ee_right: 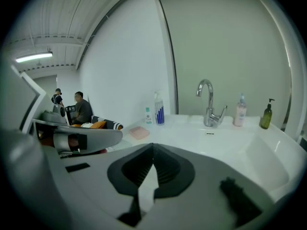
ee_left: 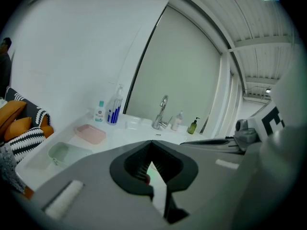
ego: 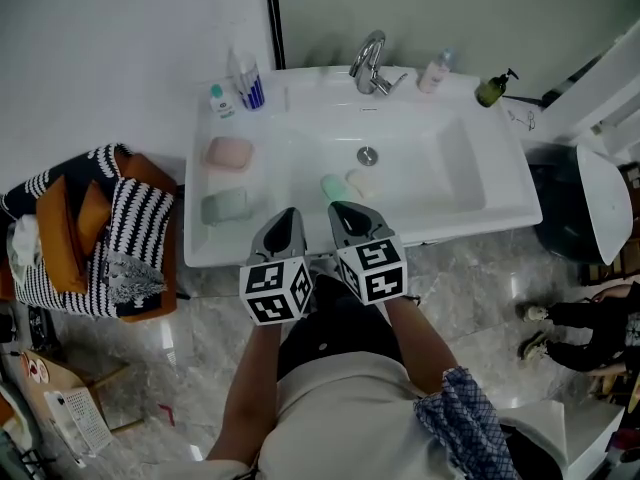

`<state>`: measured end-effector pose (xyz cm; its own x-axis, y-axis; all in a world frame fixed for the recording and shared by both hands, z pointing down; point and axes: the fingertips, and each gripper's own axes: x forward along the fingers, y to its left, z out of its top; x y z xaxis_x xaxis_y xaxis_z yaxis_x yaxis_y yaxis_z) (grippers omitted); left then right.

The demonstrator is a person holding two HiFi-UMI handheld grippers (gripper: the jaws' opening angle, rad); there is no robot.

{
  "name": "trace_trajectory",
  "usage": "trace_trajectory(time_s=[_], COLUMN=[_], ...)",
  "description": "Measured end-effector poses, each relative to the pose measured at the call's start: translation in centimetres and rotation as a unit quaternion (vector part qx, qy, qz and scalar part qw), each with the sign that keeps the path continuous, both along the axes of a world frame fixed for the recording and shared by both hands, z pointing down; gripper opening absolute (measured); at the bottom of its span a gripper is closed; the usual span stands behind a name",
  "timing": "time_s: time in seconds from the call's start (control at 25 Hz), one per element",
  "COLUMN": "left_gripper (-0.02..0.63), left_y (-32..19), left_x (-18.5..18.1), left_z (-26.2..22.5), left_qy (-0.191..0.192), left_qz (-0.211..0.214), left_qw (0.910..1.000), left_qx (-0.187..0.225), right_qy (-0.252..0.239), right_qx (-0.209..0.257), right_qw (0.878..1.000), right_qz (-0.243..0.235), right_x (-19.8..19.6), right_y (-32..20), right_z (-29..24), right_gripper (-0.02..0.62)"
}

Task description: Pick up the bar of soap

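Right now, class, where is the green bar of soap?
In the head view, the green bar of soap lies in the sink basin, just left of a pale bar and below the drain in the picture.

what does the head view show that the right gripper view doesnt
Only the head view: a green soap bar and a cream soap bar lying in the basin. Only the right gripper view: two people in the far background at left. Both: the faucet, the pink dish and the olive pump bottle.
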<state>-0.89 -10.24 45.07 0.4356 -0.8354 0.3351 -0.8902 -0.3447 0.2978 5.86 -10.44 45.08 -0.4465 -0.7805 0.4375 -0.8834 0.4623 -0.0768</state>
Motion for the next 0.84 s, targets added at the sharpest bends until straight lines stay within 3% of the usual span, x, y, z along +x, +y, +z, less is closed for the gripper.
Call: trace_trajectory(time_s=[0.84], left_gripper=[0.006], left_y=[0.4], left_x=[0.3], left_z=[0.9], left_qy=[-0.014], left_qz=[-0.007], left_qw=[0.9998], left_qx=[-0.008], right_qy=[0.041], right_qx=[-0.005], right_qw=[0.999], right_qz=[-0.030], right_x=[-1.7], right_y=[0.5], right_z=[0.7], right_gripper=[0.014])
